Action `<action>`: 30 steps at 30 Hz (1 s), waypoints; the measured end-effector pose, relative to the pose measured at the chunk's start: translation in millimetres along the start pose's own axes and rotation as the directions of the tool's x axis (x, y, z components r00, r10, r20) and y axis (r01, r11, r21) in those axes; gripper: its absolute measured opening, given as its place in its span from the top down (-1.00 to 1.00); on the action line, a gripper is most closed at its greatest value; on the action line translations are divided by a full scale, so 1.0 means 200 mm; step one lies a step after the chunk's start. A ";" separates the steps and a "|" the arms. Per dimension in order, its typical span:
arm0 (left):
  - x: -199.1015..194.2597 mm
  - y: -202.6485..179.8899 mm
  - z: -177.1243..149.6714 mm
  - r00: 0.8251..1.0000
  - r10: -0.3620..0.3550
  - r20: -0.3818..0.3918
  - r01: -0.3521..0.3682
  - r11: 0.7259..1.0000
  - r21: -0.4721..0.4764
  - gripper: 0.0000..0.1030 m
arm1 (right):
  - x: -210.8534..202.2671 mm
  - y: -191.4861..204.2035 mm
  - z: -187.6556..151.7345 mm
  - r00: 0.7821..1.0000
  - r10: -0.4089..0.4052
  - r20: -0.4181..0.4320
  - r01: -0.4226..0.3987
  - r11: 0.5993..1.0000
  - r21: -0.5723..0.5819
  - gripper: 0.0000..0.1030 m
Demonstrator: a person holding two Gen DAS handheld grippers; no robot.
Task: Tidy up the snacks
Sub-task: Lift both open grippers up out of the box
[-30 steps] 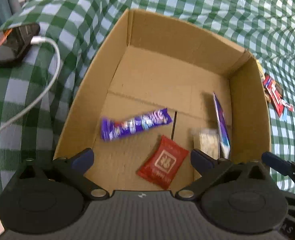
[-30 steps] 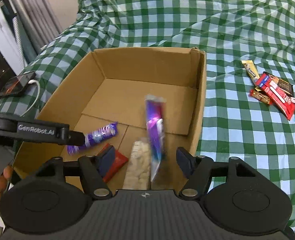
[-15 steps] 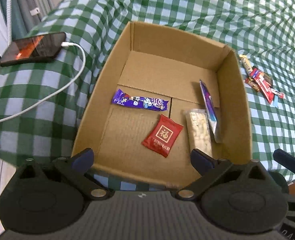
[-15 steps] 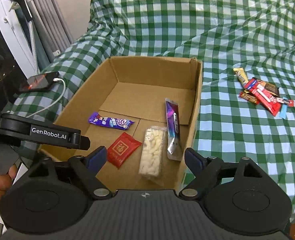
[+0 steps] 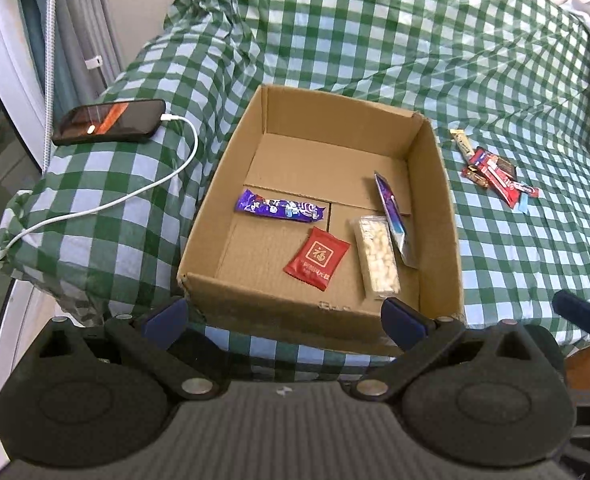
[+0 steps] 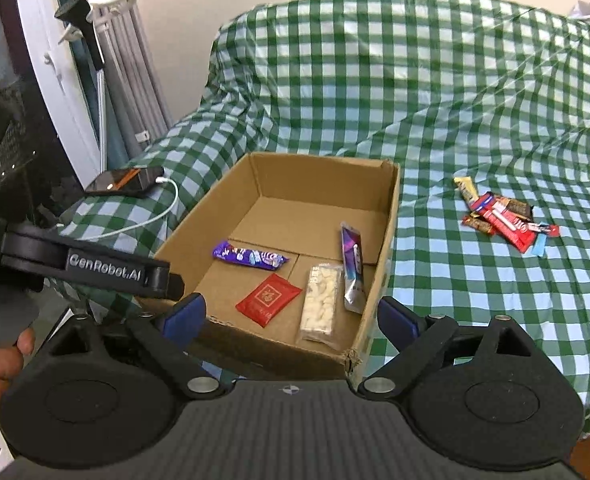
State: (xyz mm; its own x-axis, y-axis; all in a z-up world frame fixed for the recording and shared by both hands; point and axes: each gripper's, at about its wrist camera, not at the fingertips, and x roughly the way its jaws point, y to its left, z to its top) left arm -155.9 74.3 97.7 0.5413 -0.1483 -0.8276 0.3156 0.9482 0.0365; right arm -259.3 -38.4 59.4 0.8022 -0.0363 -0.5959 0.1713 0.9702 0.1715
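An open cardboard box (image 5: 441, 184) (image 6: 391, 216) sits on a green checked cloth. Inside lie a purple bar (image 5: 281, 210) (image 6: 249, 257), a red packet (image 5: 317, 258) (image 6: 269, 299), a clear pack of white pieces (image 5: 377, 256) (image 6: 321, 306) and a purple-silver pouch (image 5: 393, 214) (image 6: 353, 268) leaning on the right wall. A pile of several snack bars (image 5: 495, 176) (image 6: 503, 218) lies on the cloth right of the box. My left gripper (image 5: 283, 318) and right gripper (image 6: 291, 318) are both open and empty, held back above the box's near edge.
A black phone (image 5: 109, 121) (image 6: 125, 181) on a white charging cable (image 5: 135, 196) lies left of the box, near the cloth's edge. Curtains and a white frame (image 6: 75, 92) stand at the far left. The left gripper's body (image 6: 91, 266) shows in the right wrist view.
Both grippers have pulled up and back from the box. The purple-silver pouch has come to rest against the right wall. More of the cloth and phone is in view.
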 end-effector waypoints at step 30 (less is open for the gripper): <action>-0.19 -0.04 -0.15 0.999 0.000 0.049 -0.002 0.999 0.047 -0.99 | -0.29 0.03 -0.09 0.994 -0.009 0.107 0.010 1.000 -0.006 -0.88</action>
State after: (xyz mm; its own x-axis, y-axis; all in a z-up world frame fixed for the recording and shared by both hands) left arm -202.0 79.9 112.1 0.5790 -0.1620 -0.7991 0.3504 0.9344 0.0644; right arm -314.7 -26.7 79.8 0.8571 -0.0707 -0.5103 0.1757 0.9713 0.1605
